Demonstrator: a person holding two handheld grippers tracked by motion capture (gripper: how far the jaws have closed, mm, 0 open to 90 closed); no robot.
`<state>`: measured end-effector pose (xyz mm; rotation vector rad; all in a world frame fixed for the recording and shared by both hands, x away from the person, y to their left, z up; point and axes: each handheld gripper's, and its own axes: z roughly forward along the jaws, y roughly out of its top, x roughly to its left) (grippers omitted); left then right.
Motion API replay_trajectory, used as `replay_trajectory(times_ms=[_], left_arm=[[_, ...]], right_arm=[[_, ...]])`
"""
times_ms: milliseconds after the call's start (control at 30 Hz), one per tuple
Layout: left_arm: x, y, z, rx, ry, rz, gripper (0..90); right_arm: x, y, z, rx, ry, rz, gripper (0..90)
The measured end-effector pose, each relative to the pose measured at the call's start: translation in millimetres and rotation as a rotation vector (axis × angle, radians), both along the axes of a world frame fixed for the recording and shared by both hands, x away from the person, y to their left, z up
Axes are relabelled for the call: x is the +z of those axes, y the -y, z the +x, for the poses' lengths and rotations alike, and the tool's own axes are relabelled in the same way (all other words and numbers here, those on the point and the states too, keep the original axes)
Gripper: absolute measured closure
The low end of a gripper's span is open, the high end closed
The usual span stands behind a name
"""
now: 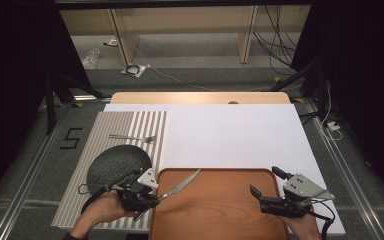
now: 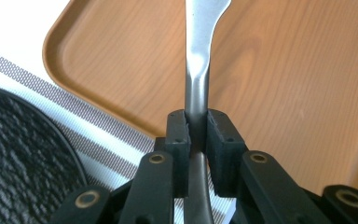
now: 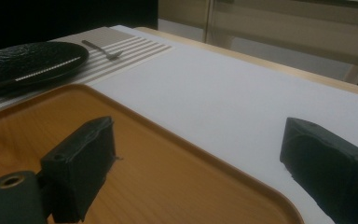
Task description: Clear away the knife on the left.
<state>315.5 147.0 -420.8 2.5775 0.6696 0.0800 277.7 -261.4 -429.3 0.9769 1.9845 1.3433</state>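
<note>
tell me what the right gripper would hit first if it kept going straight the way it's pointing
Probably nothing soon: the right gripper, jaws open and empty, points over the wooden tray toward its far rim. Beyond lies the bare white mat. If it points slightly downward, the tray rim comes first; depth is unclear.

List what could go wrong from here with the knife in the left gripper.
1. The left gripper pinches the knife low on its thin handle, with the long blade sticking out over the wooden tray; it may pivot or slip in the pads.
2. The black plate sits close beside that hand on the striped placemat; a sideways move could knock it.
3. The fork lies just beyond the plate and could get nudged.
</note>
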Motion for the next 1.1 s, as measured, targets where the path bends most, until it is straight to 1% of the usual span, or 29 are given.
replay_trajectory(times_ms=[33,100,167,233,300,333,367,467,633,667,933,1000,1100], left_arm=[[0.4,5.3,-0.3,-0.004,-0.009,-0.001,79.7],[-0.2,10.4,-1.2,-0.013,0.006,0.012,79.7],[-1.3,13.2,-0.5,-0.003,-0.004,-0.004,79.7],[-1.7,14.8,-0.7,-0.001,-0.007,-0.002,79.7],[-2.5,21.4,-3.3,-0.005,-0.016,0.003,79.7],[-2.5,21.4,-3.3,-0.005,-0.016,0.003,79.7],[-2.8,26.4,-5.0,-0.011,-0.024,0.005,79.7],[-4.3,34.1,-7.2,-0.022,-0.035,0.012,79.7],[-6.5,42.7,-11.8,-0.034,-0.044,0.032,79.7],[-7.0,43.9,-13.2,-0.036,-0.051,0.030,79.7],[-8.8,53.9,-21.5,-0.076,-0.070,0.048,79.7],[-10.5,59.7,-25.5,-0.103,-0.081,0.056,79.7],[-13.2,64.6,-29.0,-0.118,-0.091,0.063,79.7]], right_arm=[[0.1,0.1,0.1,-0.001,0.000,0.001,11.2],[0.3,0.2,-0.1,0.000,0.001,0.001,11.2],[0.7,0.4,-0.4,0.001,0.002,-0.001,11.2],[0.8,0.3,-0.5,0.001,0.002,0.003,11.2],[0.7,0.5,-0.8,0.003,0.003,-0.002,11.2],[0.7,0.5,-0.7,0.001,0.004,0.004,11.2],[0.9,0.9,-0.6,0.002,0.006,0.004,11.2],[0.7,1.4,-1.0,0.003,0.005,0.004,11.3],[0.4,0.9,-1.1,0.002,0.004,0.007,11.3],[0.4,1.0,-1.0,0.001,0.003,0.007,11.3],[0.3,0.4,-1.2,0.003,0.002,0.001,11.3],[0.4,0.6,-1.2,0.001,0.000,0.005,11.3],[0.2,0.5,-1.2,0.003,0.002,0.001,11.3]])
